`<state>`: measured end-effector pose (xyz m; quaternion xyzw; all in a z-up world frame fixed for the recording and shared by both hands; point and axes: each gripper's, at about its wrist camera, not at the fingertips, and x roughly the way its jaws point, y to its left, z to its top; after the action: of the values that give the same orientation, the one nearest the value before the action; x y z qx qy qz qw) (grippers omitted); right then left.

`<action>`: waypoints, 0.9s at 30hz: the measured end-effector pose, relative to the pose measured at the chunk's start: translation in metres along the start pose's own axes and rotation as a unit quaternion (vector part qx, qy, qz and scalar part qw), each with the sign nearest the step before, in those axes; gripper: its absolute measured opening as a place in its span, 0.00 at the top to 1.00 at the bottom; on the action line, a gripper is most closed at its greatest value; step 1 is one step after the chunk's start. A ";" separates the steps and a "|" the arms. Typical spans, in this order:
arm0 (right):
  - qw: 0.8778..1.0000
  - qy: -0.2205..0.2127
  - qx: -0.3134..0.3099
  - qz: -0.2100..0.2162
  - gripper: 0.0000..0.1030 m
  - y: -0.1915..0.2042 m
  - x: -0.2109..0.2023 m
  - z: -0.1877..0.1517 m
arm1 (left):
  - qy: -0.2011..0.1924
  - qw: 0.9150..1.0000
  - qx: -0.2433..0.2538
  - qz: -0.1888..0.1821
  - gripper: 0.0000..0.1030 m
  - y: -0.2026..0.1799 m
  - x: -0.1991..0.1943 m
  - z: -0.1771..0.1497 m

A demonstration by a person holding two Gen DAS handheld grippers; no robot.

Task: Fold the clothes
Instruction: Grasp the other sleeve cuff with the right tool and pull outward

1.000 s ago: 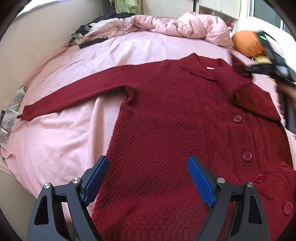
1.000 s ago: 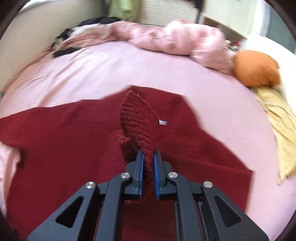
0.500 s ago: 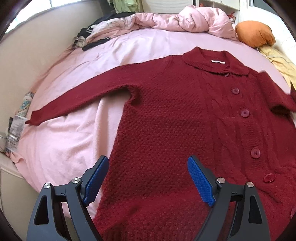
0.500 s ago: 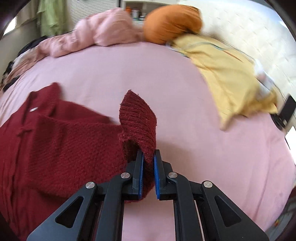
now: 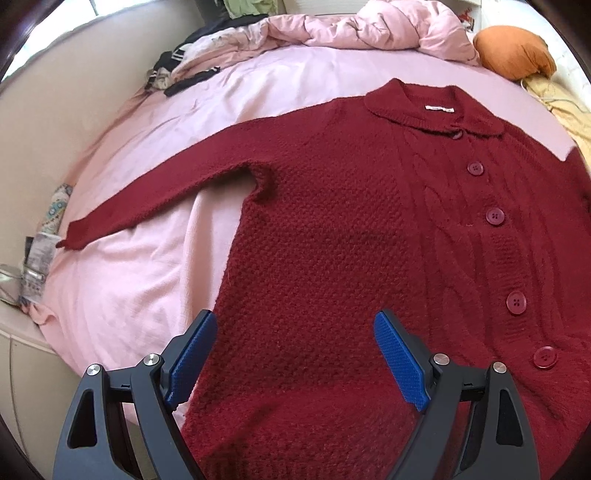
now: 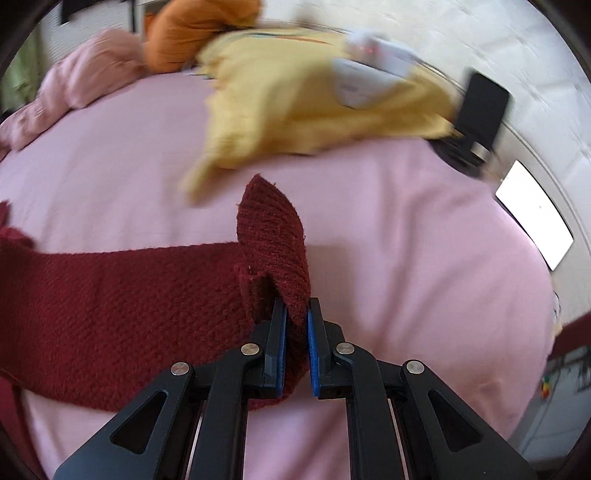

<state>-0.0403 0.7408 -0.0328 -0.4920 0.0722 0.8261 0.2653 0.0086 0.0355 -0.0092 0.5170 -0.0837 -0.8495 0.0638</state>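
Note:
A dark red knit cardigan lies face up and buttoned on the pink bed sheet, collar at the far side. Its one sleeve stretches out flat to the left. My left gripper is open and empty, hovering over the cardigan's lower front. My right gripper is shut on the cuff of the other sleeve, which stretches out sideways over the sheet.
A crumpled pink duvet and dark clothes lie at the far side of the bed. An orange cushion and a yellow cloth lie to the right. A black phone and a white device sit near the right edge.
My right gripper has carried the cuff off the cardigan's front and out to the right, straightening that sleeve. The left gripper has stayed open and drawn back slightly.

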 end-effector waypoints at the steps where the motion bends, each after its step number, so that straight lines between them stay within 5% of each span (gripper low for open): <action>1: 1.000 0.001 0.005 -0.004 0.90 -0.010 0.001 0.000 | 0.001 1.000 0.001 0.002 0.16 0.000 0.000 0.000; 14: 0.996 0.025 0.035 -0.074 0.90 -0.110 0.005 0.003 | 0.005 1.000 0.017 0.021 0.16 -0.007 0.001 0.001; 16: 0.996 0.059 0.060 -0.035 0.90 -0.134 0.017 -0.005 | 0.005 1.000 0.018 0.022 0.16 -0.008 0.001 0.001; 18: 0.995 0.047 0.089 0.010 0.92 -0.151 0.012 -0.011 | 0.005 1.000 0.018 0.023 0.16 -0.009 0.000 0.001; 25: 0.997 -0.001 0.080 0.023 0.89 -0.137 -0.036 -0.003 | 0.005 0.999 0.028 0.032 0.16 -0.014 0.001 0.002; 26: 0.995 -0.012 0.069 0.065 0.86 -0.123 -0.048 -0.001 | 0.005 0.999 0.029 0.034 0.16 -0.014 0.001 0.002; 27: 0.993 -0.021 0.058 0.106 0.72 -0.109 -0.059 0.001 | 0.005 0.999 0.030 0.035 0.16 -0.015 0.001 0.002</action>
<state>0.0366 0.8126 0.0332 -0.4484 0.1659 0.8538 0.2060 0.0062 0.0499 -0.0118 0.5194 -0.1273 -0.8414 0.0780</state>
